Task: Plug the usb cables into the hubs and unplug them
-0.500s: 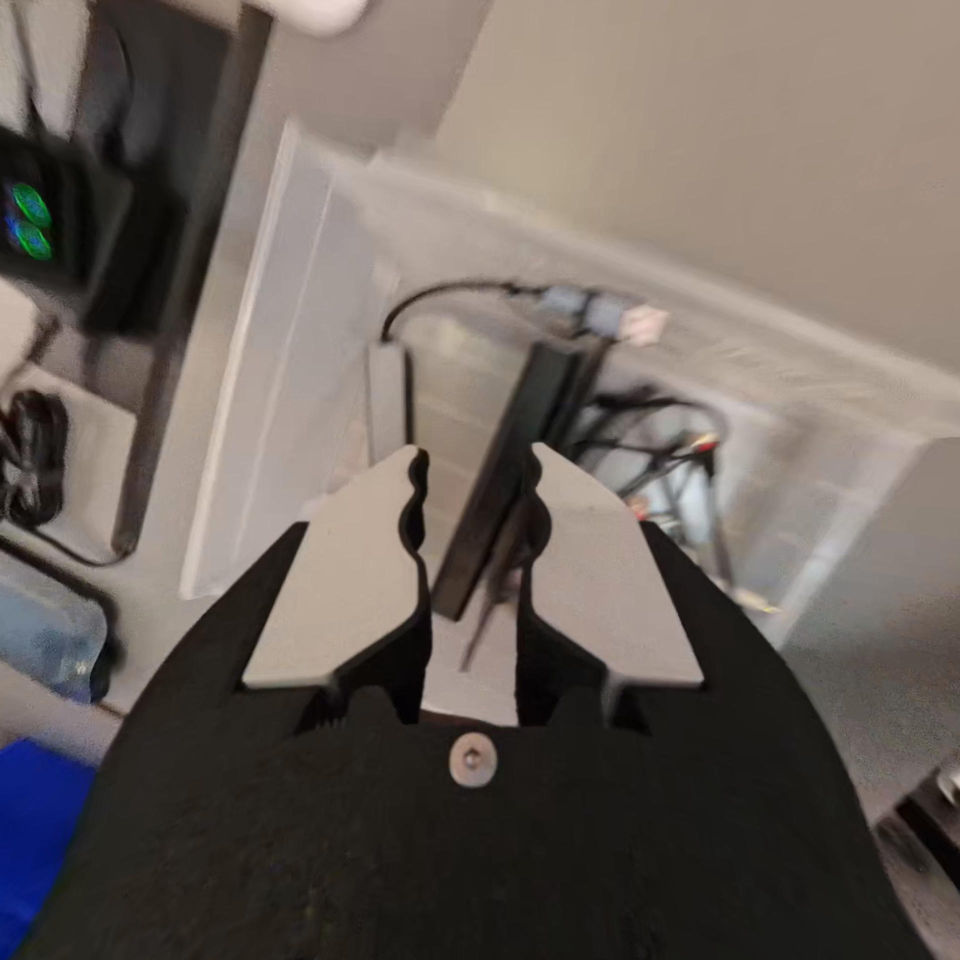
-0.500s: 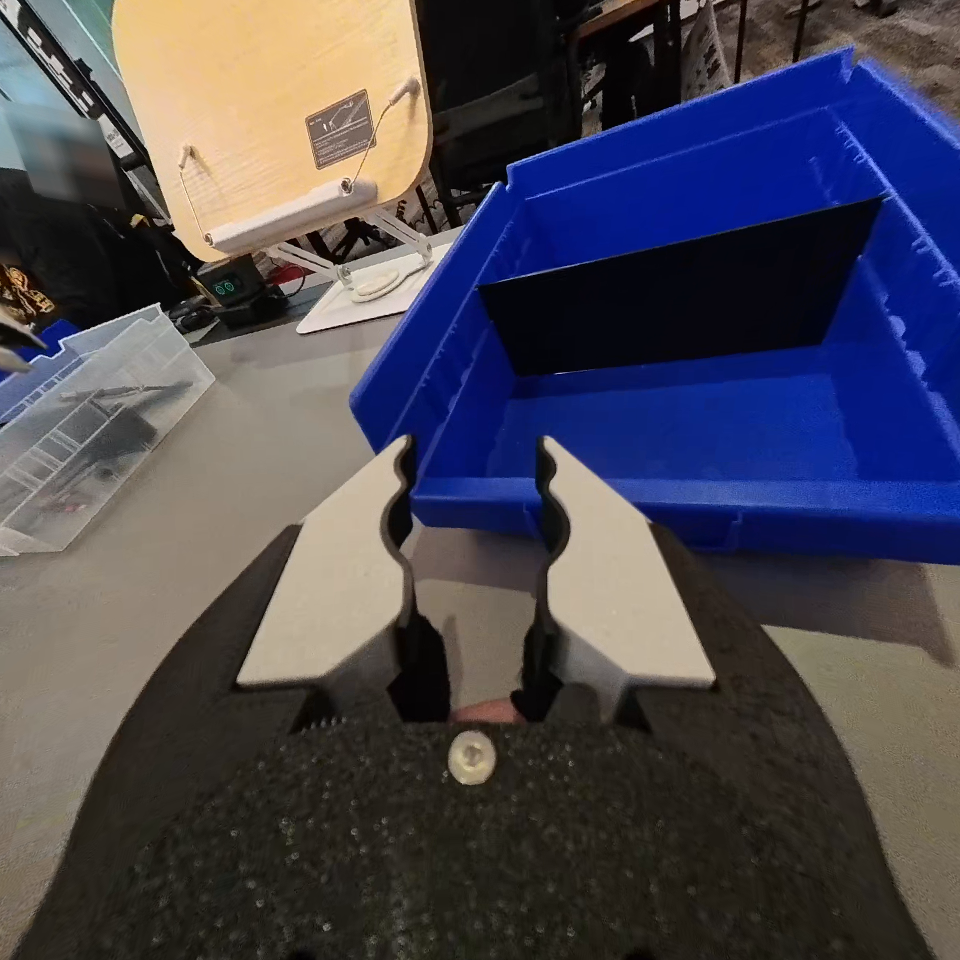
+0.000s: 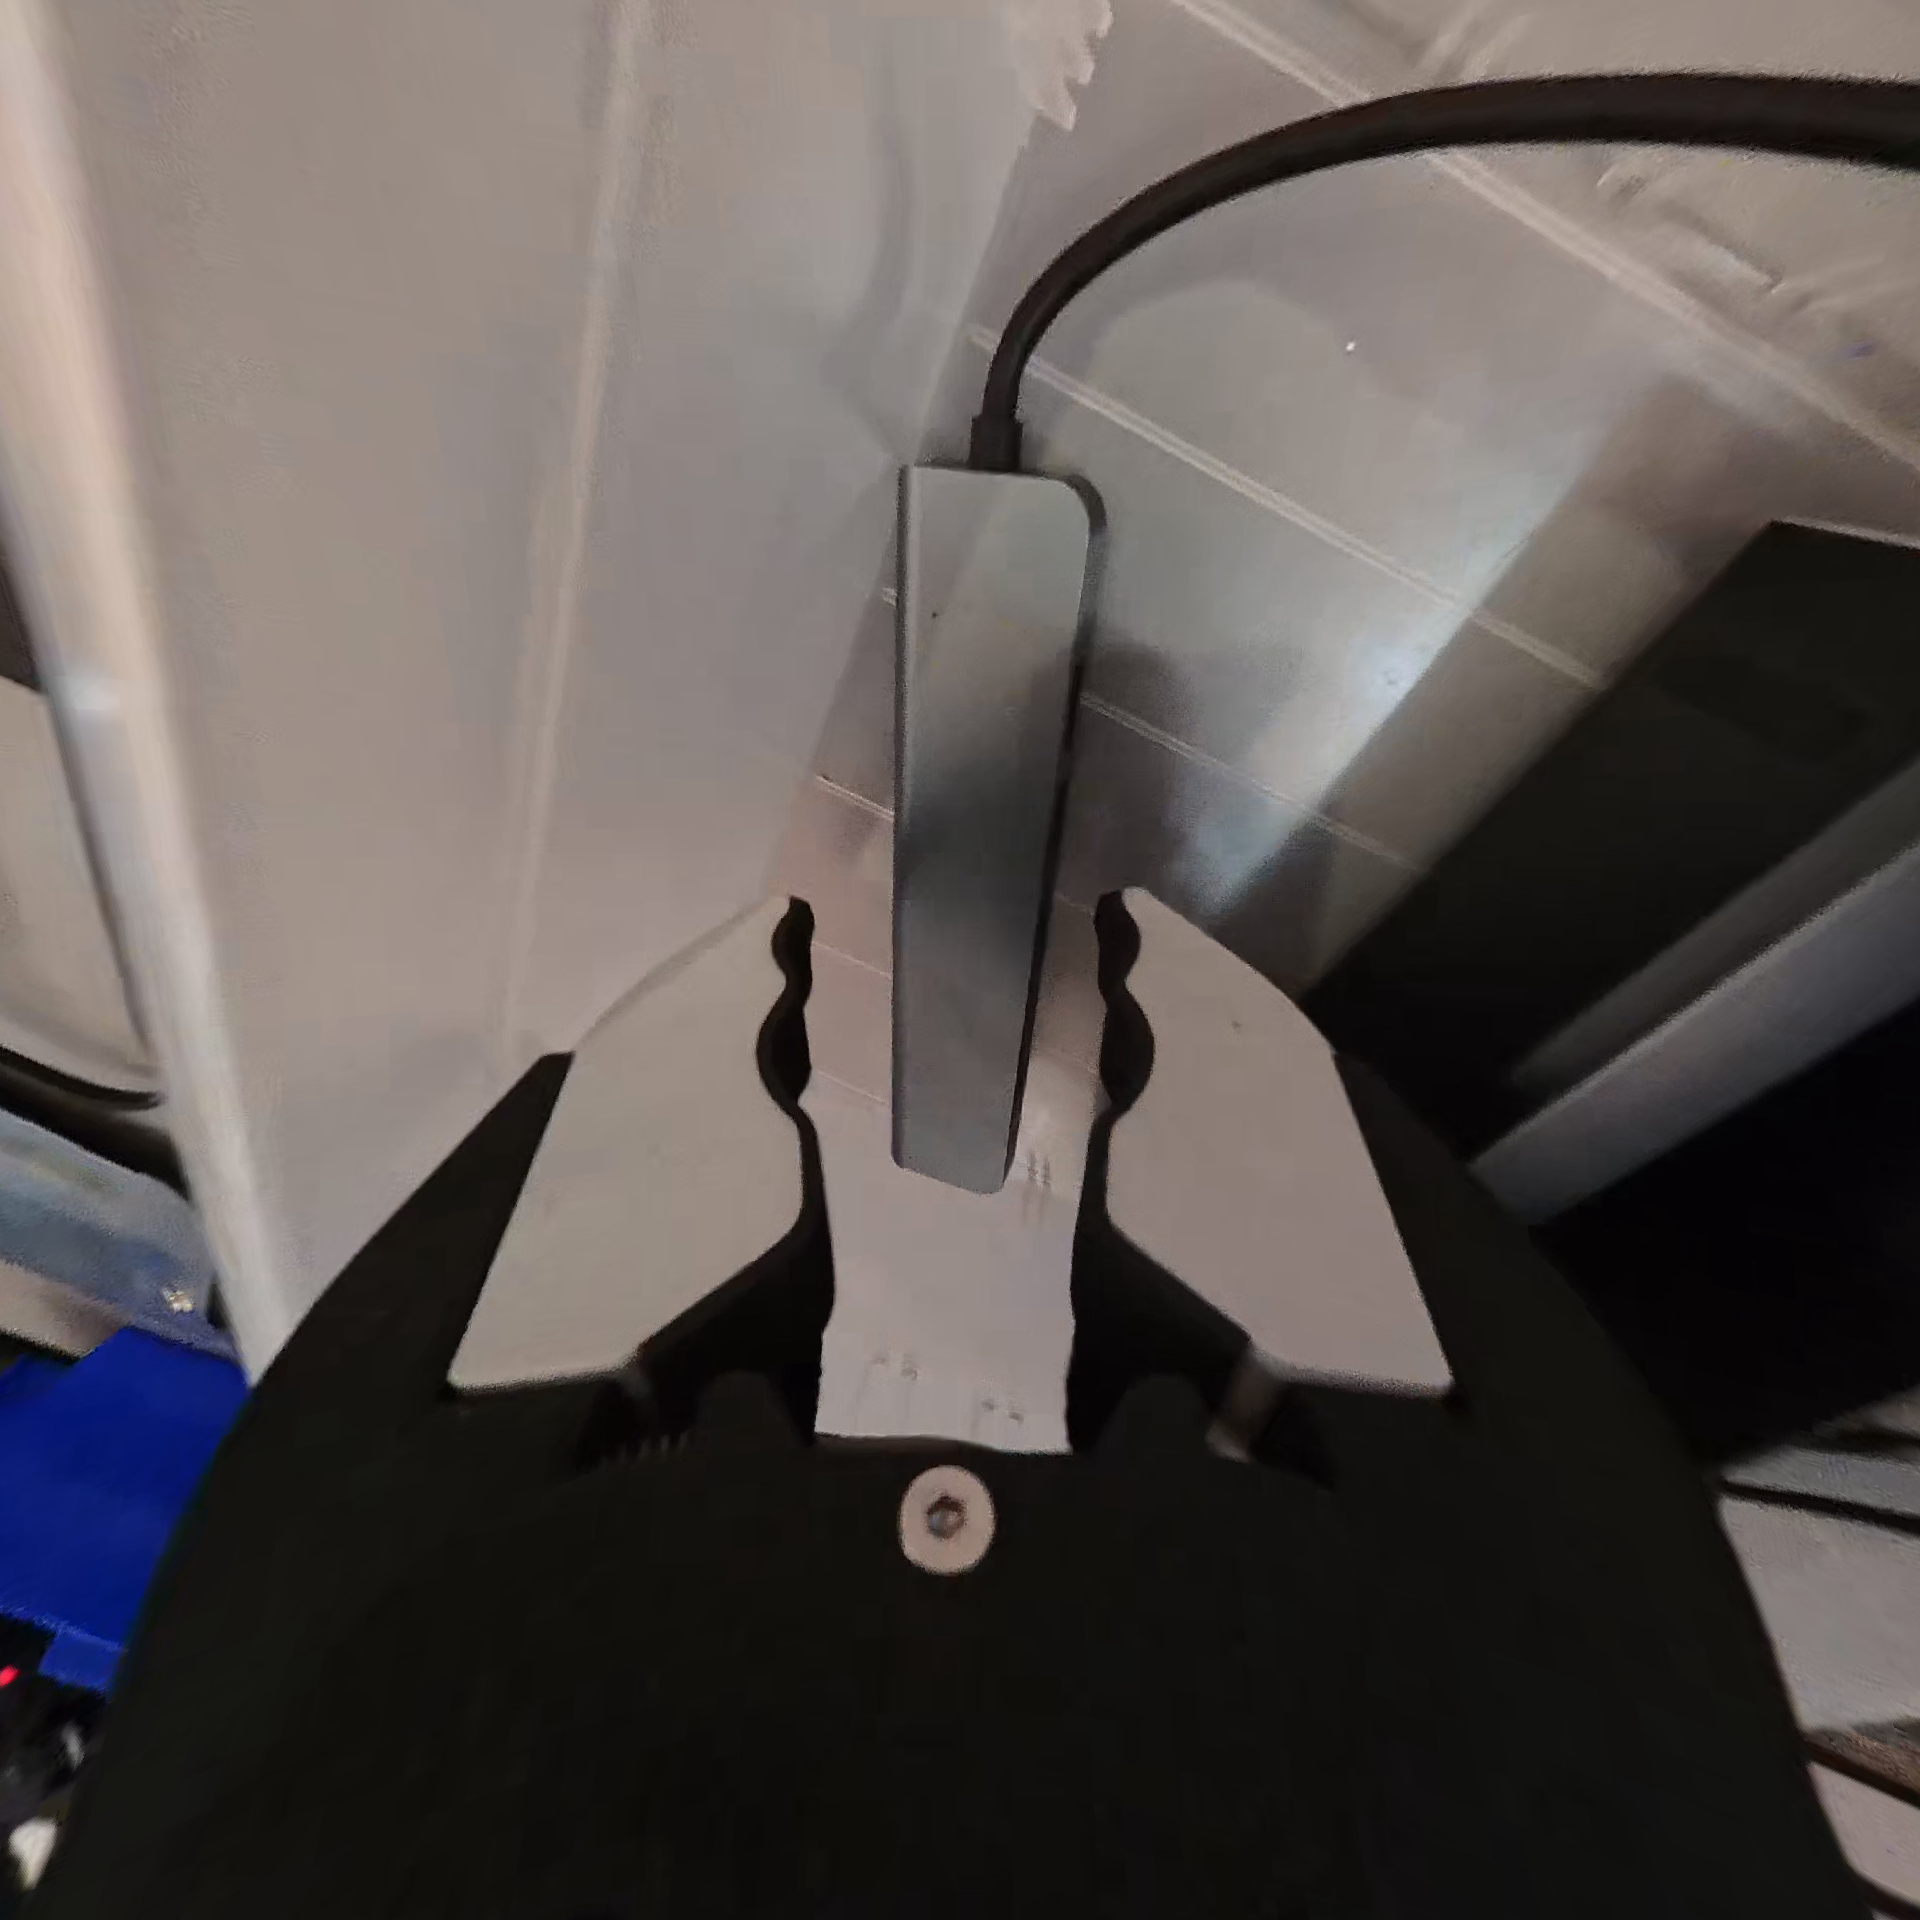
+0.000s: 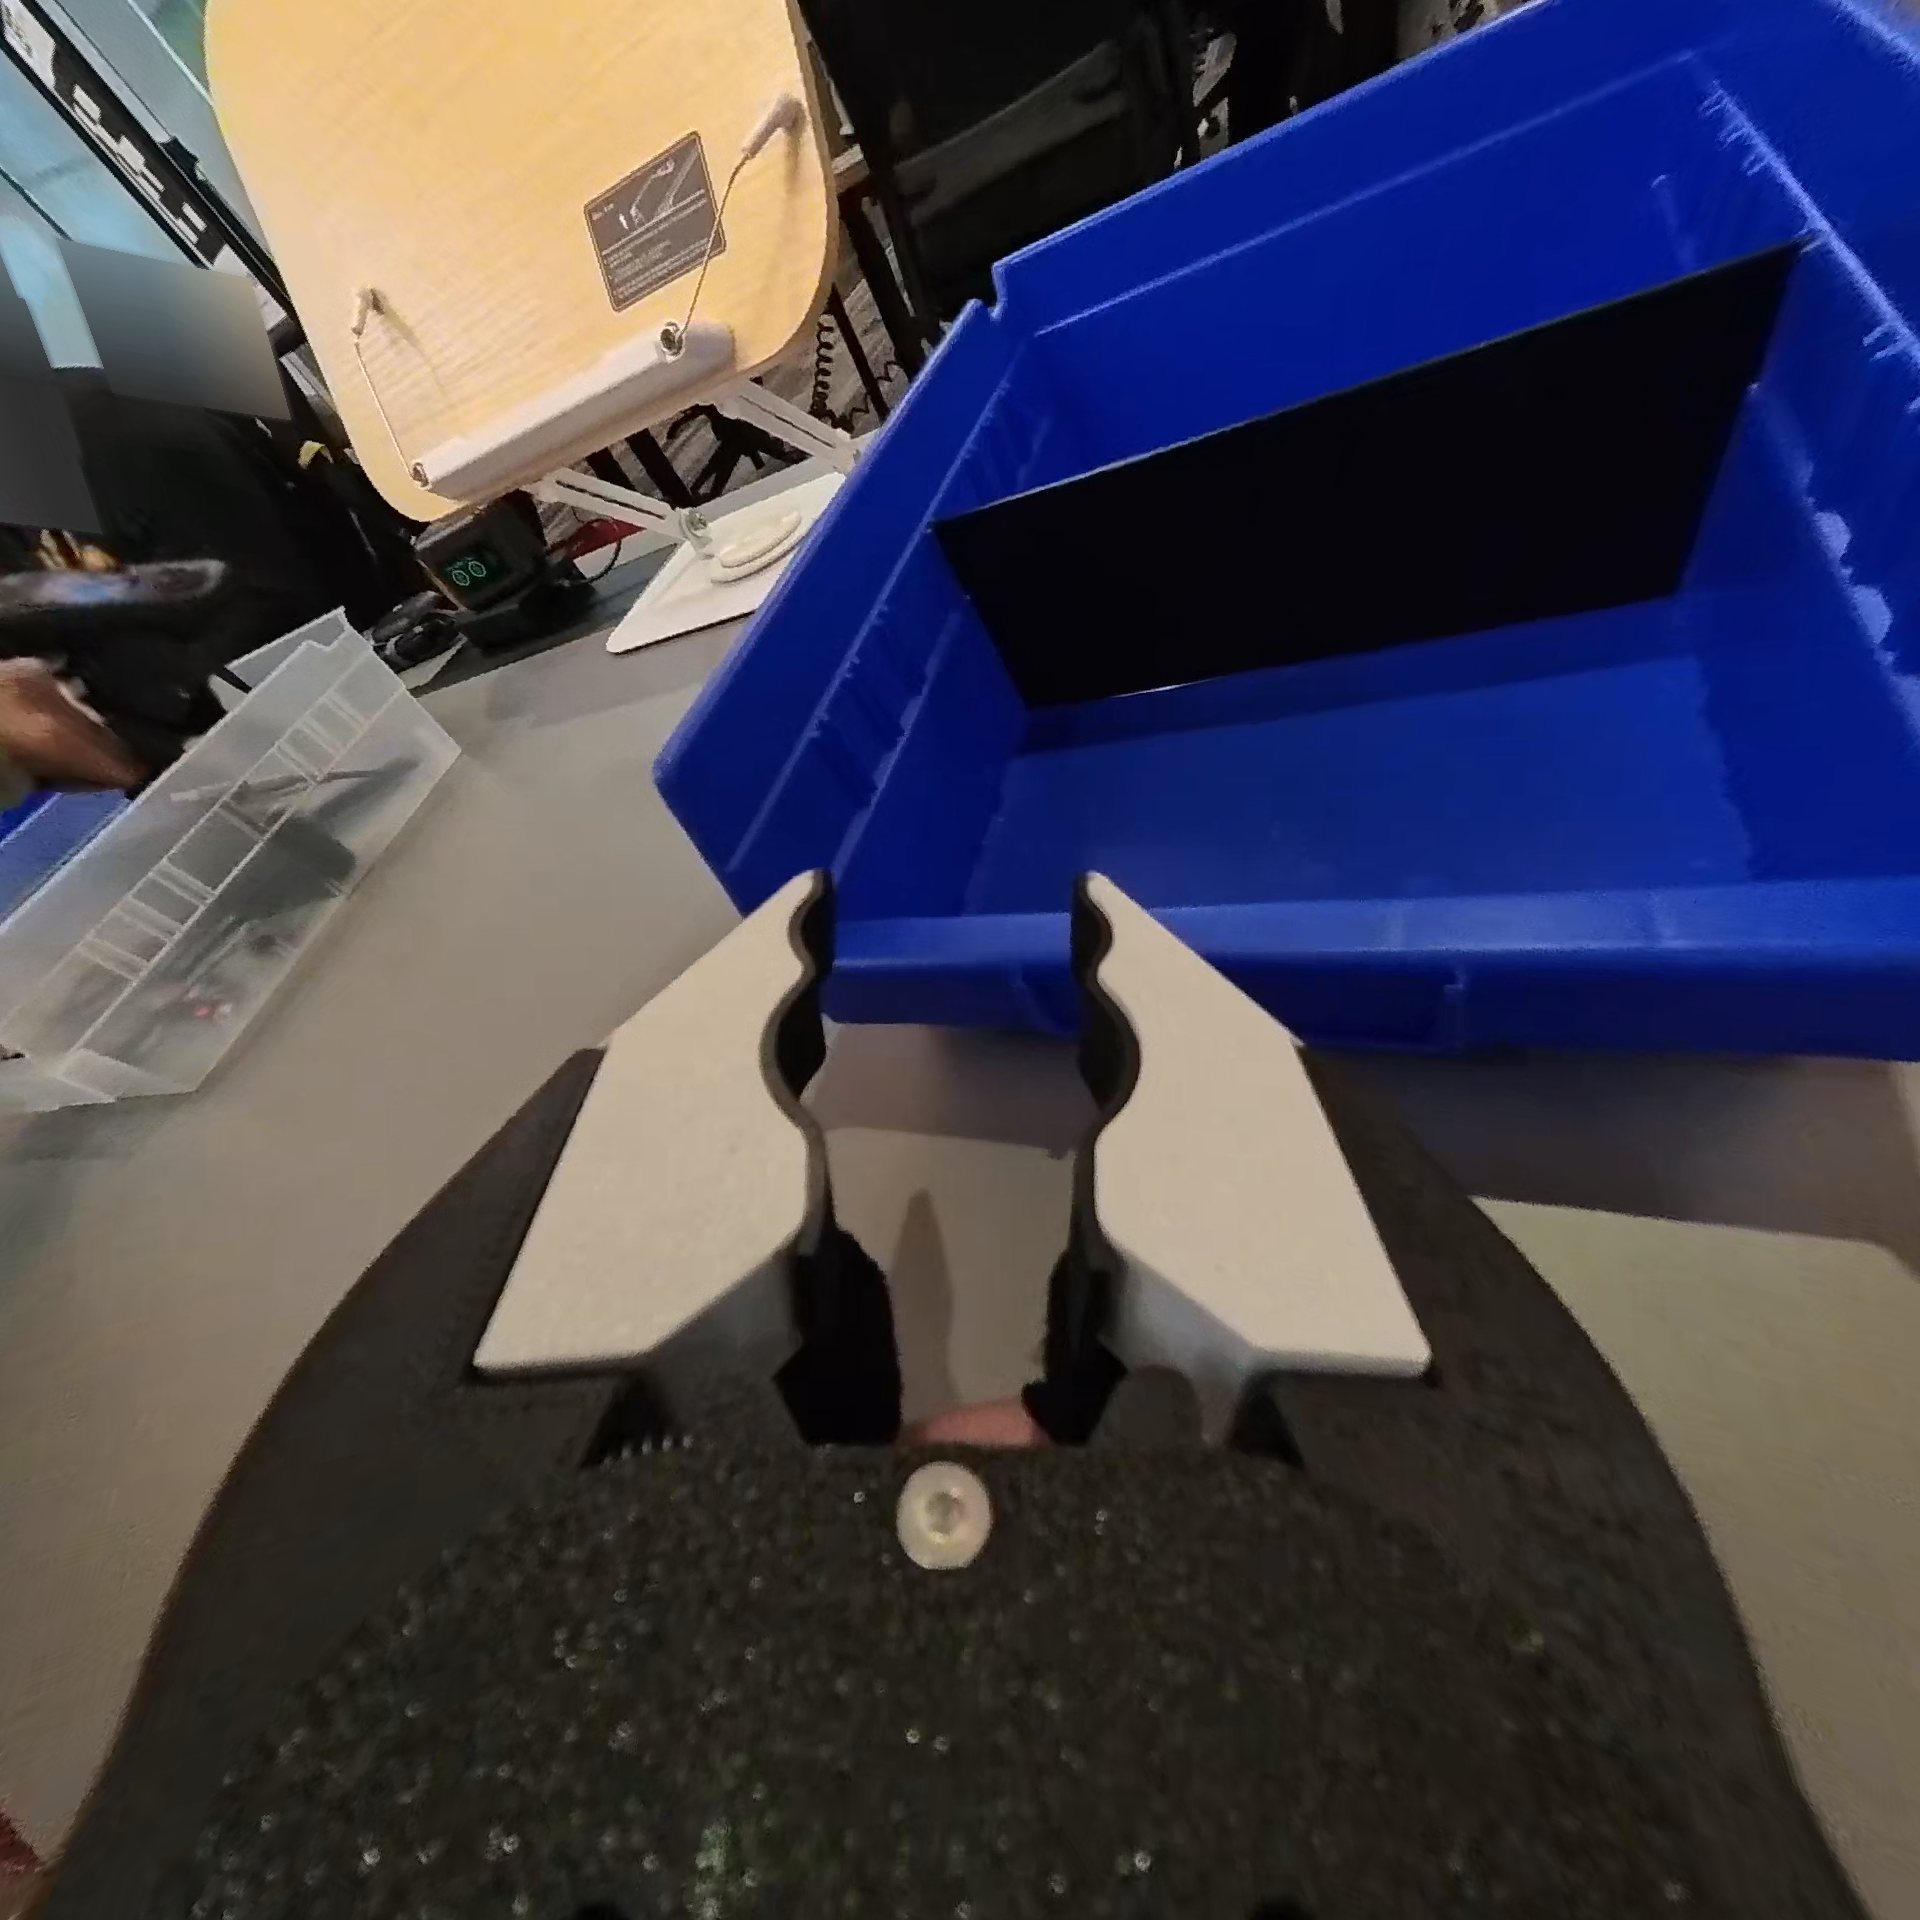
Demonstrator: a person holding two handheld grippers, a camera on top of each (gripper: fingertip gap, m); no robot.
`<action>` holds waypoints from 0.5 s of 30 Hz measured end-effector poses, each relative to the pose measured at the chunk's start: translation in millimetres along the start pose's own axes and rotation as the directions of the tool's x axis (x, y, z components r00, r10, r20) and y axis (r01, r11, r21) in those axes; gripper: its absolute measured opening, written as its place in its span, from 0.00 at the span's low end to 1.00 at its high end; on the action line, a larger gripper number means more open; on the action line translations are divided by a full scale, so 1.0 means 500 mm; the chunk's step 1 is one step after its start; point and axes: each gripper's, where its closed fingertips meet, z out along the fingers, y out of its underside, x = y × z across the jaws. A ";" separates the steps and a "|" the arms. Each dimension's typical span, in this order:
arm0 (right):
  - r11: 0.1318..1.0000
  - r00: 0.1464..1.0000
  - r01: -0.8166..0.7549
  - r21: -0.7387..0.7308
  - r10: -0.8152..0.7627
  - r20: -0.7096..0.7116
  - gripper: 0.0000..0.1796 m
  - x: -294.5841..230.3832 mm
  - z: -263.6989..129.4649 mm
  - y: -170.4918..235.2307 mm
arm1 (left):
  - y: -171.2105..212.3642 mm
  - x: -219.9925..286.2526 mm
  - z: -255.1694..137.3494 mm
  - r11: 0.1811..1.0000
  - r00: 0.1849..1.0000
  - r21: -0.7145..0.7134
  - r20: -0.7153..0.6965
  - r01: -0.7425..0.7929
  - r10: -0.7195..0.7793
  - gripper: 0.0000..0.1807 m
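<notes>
In the left wrist view a slim grey usb hub (image 3: 982, 831) lies inside a clear plastic bin (image 3: 416, 520), with a black cable (image 3: 1195, 177) running from its far end up to the right. My left gripper (image 3: 958, 902) is open, and the hub's near end sits between the two fingers with a gap on each side. A larger black hub (image 3: 1662, 883) lies to the right. My right gripper (image 4: 953, 883) is open and empty, low over the grey table just in front of a blue bin (image 4: 1351, 956).
In the right wrist view the clear bin (image 4: 208, 883) stands far left with my left gripper (image 4: 104, 623) and a hand over it. A wooden board on a white stand (image 4: 520, 239) and a black device with green lights (image 4: 478, 571) are behind. The blue bin has a black divider (image 4: 1351, 488). Left tips to right tips: about 65 cm.
My left gripper has dropped into the clear bin, moved up to the grey hub and opened wider around its near end. The right gripper has hardly moved.
</notes>
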 end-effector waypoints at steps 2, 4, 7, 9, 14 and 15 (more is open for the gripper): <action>1.000 1.000 0.009 -0.010 -0.009 0.011 0.25 -0.009 0.002 0.000 | -0.014 0.003 0.002 0.999 1.000 0.034 -0.009 0.017 -0.016 0.27; 1.000 1.000 0.025 -0.017 -0.025 0.016 0.25 -0.017 0.003 0.003 | -0.016 0.012 0.004 0.999 0.997 0.021 -0.061 0.039 -0.038 0.18; 0.998 0.998 0.056 -0.019 -0.056 0.010 0.25 -0.020 0.004 0.002 | -0.017 0.011 0.003 1.000 0.999 0.024 -0.035 -0.010 0.011 0.16; 0.998 0.998 0.068 -0.009 -0.068 0.003 0.25 -0.021 0.004 -0.002 | -0.019 0.010 -0.008 0.999 1.000 0.044 0.000 -0.021 0.021 0.16; 0.996 0.997 0.078 0.030 -0.079 0.021 0.25 -0.034 -0.003 -0.016 | -0.041 0.017 -0.135 0.970 0.999 0.244 0.030 0.008 -0.016 0.16; 0.995 0.996 0.086 0.044 -0.088 0.031 0.25 -0.042 -0.004 -0.020 | -0.045 0.025 -0.172 0.957 1.000 0.290 0.021 0.011 -0.018 0.16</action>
